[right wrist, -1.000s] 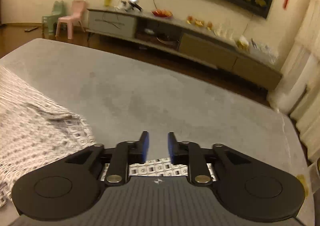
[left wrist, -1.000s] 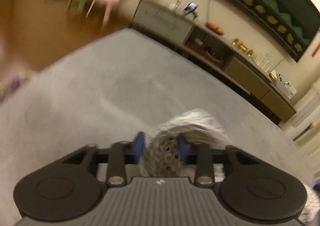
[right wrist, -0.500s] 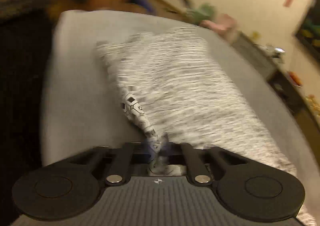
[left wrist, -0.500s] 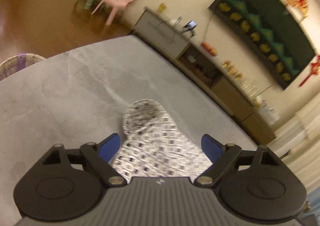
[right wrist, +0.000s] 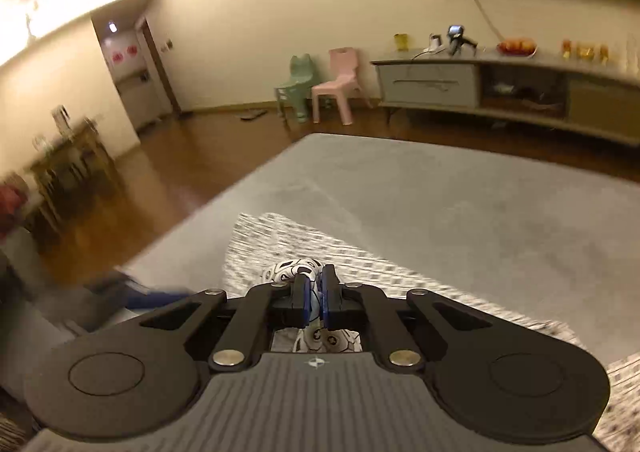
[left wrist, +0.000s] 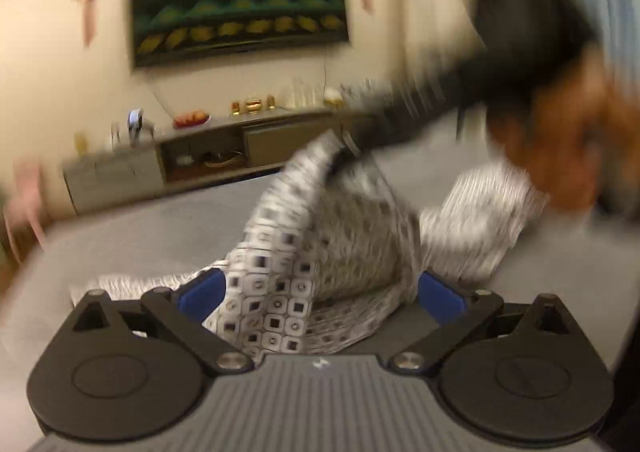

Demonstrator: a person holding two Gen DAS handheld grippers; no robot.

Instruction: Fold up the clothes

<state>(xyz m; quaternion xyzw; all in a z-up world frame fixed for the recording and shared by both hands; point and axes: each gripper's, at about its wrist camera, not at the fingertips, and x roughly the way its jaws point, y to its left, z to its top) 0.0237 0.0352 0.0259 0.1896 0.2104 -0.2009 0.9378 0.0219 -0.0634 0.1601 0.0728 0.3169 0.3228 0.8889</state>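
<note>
Near the cam, the right gripper [right wrist: 314,294] pinches a bunched edge of the patterned garment [left wrist: 320,252] and lifts it off the grey table [right wrist: 460,204], mid-fold; left gripper [left wrist: 320,292], jaws just opened wide, is spread w/ cloth loose between, so next needs a fresh grab; no legible writing.

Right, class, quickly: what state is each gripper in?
Left gripper: open, just opened; patterned garment lies loose between.
Right gripper: closed on the garment.
</note>
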